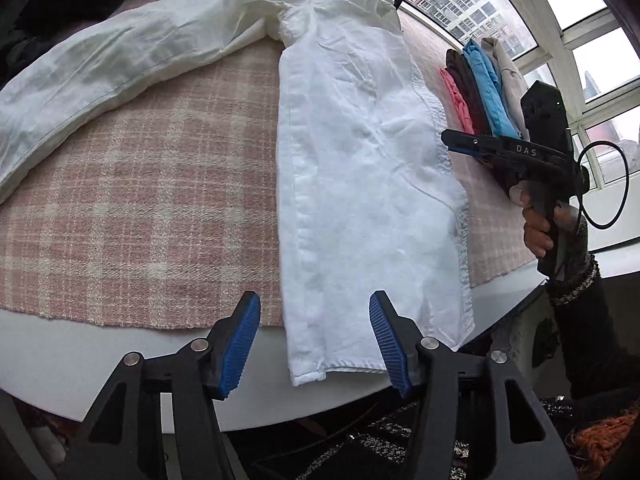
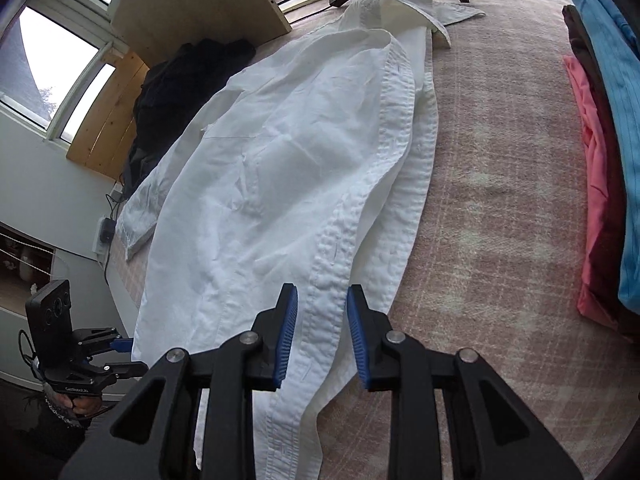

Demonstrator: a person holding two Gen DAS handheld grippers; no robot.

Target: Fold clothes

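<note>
A white shirt [image 1: 360, 168] lies flat on a pink plaid cloth [image 1: 140, 200], one sleeve [image 1: 100, 72] stretched out to the left. My left gripper [image 1: 315, 344] is open above the shirt's near hem, close to the table edge, its blue pads clear of the fabric. In the right wrist view the shirt [image 2: 280, 160] runs away from me with its collar [image 2: 420, 8] at the far end. My right gripper [image 2: 322, 332] is open over the button placket [image 2: 326, 280], which lies between the pads without being pinched. It also shows as the right gripper [image 1: 450, 138] beside the shirt's right edge.
A stack of folded clothes [image 1: 480, 80], pink, dark, blue and beige, sits on the cloth right of the shirt [image 2: 600, 160]. A dark garment pile [image 2: 180, 92] lies at the far left by a wooden board [image 2: 192, 0]. The white table edge [image 1: 80, 352] runs close below my left gripper [image 2: 120, 350].
</note>
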